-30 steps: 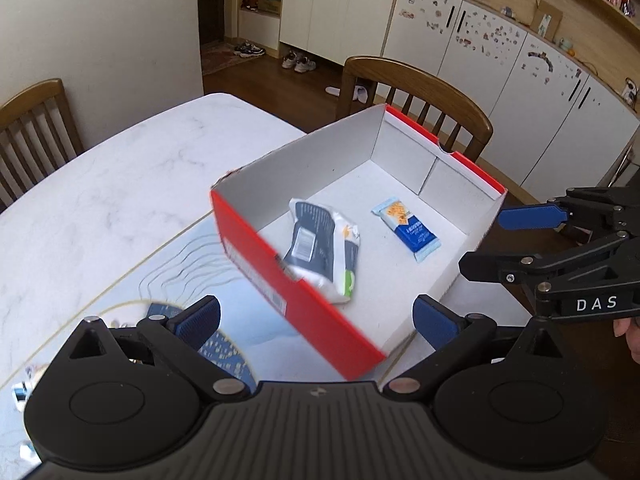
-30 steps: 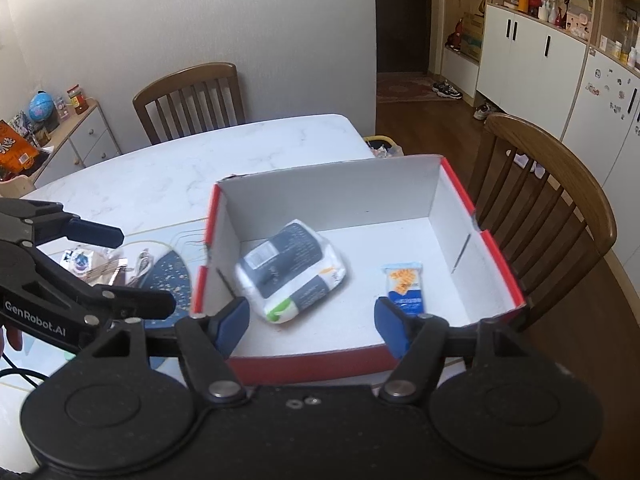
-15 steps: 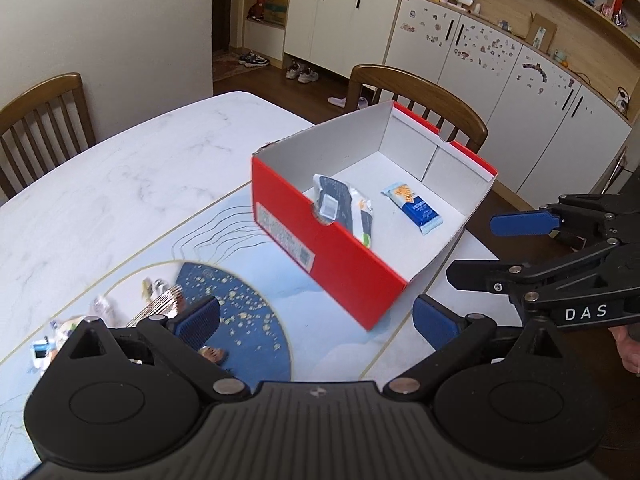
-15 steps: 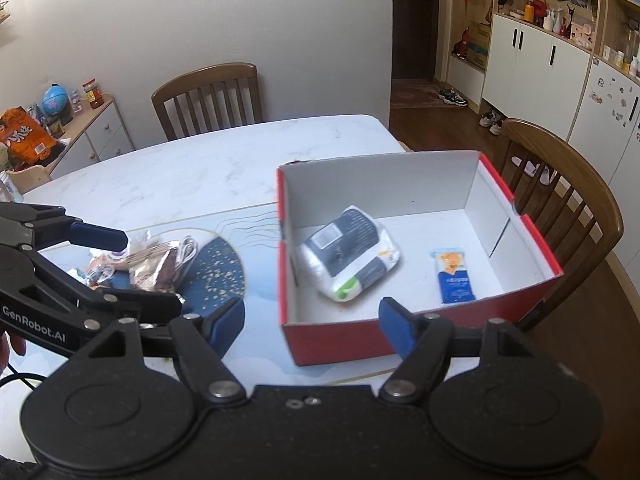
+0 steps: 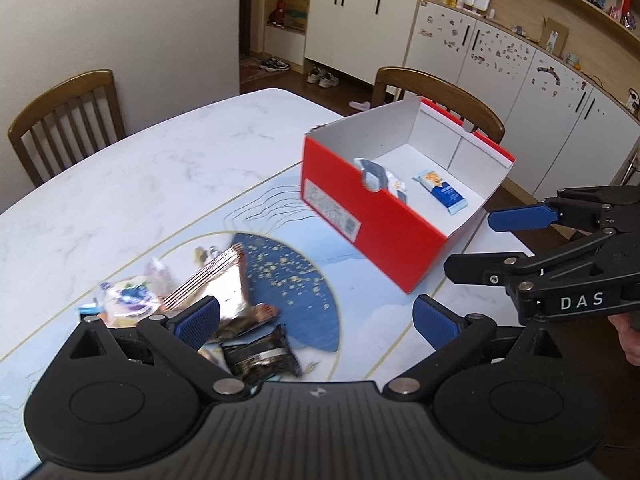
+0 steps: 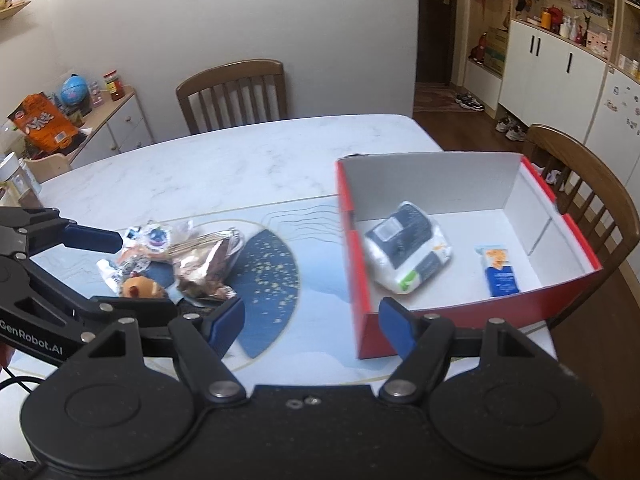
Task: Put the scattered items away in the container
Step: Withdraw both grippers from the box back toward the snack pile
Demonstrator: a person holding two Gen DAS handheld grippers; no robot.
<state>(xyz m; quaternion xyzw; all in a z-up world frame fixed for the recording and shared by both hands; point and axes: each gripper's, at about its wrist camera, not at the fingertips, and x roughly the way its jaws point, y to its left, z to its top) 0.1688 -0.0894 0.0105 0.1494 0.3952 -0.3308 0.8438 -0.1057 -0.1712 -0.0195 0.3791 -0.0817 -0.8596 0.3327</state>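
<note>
Left of the red box (image 6: 472, 316), the snack wrappers (image 6: 180, 260) lie heaped on the mat; I hold my left gripper (image 5: 316, 316) and right gripper (image 6: 312, 320) empty, jaws spread, ready to pick.

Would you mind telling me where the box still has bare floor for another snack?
The red box has bare white floor along its far wall, and in its right end beyond the blue snack bar. The wipes pack crowds the left end. The snack pile clutters the mat.
</note>
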